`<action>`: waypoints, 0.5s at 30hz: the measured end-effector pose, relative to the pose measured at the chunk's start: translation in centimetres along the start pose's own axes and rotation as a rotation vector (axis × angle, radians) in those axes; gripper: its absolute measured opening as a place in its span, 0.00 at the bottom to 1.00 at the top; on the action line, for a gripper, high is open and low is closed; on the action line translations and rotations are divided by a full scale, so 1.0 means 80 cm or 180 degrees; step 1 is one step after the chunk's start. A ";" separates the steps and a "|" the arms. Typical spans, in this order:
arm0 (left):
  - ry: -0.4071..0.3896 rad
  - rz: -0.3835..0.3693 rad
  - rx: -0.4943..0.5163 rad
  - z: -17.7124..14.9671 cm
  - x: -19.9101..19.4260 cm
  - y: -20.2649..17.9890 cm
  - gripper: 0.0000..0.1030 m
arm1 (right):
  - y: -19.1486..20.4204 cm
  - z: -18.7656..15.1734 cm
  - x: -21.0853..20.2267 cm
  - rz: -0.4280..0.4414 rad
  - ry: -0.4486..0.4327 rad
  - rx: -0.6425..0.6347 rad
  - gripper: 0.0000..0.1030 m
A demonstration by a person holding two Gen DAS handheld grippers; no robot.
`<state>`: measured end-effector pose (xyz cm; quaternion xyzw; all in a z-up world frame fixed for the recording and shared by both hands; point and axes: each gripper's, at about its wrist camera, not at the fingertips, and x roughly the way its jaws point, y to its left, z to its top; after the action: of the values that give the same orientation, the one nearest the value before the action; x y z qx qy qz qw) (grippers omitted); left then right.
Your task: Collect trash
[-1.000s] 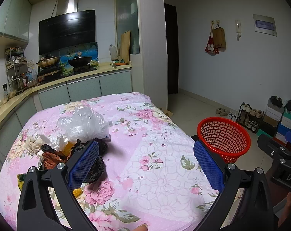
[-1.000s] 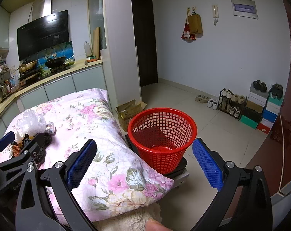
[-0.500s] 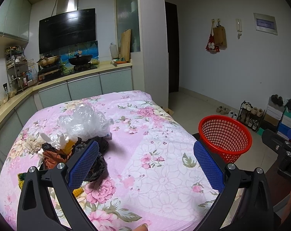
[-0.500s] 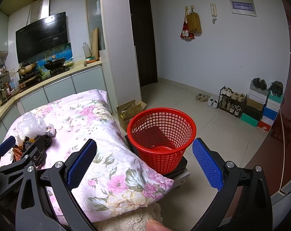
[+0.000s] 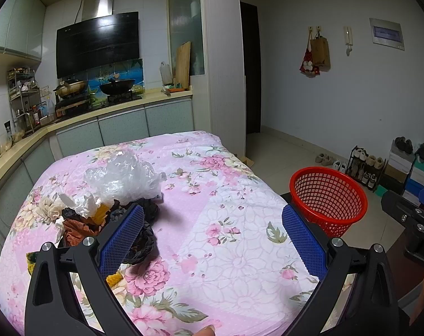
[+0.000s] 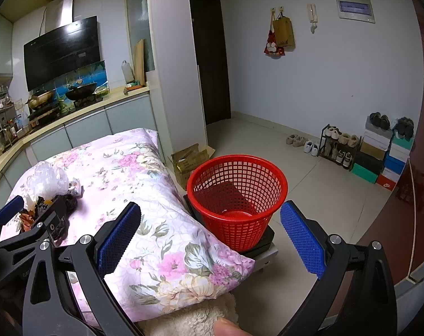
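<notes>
A trash pile lies on the left of the pink floral cloth [image 5: 226, 224]: a crumpled clear plastic bag [image 5: 125, 177], white tissue [image 5: 81, 203], black plastic [image 5: 144, 238], and brown and yellow wrappers [image 5: 77, 228]. The pile also shows in the right wrist view [image 6: 48, 184]. An empty red mesh basket [image 6: 237, 193] stands beside the table's right edge, also in the left wrist view [image 5: 328, 197]. My left gripper [image 5: 209, 240] is open and empty above the cloth, its left finger over the black plastic. My right gripper [image 6: 209, 240] is open and empty, facing the basket.
A kitchen counter [image 5: 113, 109] with stove and wok runs behind the table. A pillar [image 6: 169, 70] stands at the table's far right corner, with a cardboard box [image 6: 189, 162] at its foot. A shoe rack and shoeboxes [image 6: 374, 151] line the right wall. Tiled floor surrounds the basket.
Both grippers have shifted slightly, so the scene has drifted a little in each view. Both stay open and empty. The trash and basket have not moved.
</notes>
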<state>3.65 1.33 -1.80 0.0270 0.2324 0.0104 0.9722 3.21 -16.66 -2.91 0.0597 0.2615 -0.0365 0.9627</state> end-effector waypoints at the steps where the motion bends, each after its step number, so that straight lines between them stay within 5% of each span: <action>1: 0.0002 0.0004 0.0001 -0.001 0.000 0.001 0.93 | 0.000 0.000 0.000 0.0006 0.0005 -0.0002 0.94; 15: 0.0137 0.0123 -0.0034 -0.008 0.008 0.026 0.93 | 0.020 -0.005 0.017 0.0096 0.0152 -0.0144 0.94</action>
<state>3.90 3.43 -2.50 0.0261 0.2527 0.0310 0.9667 4.37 -15.09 -3.81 0.0428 0.2843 -0.0147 0.9577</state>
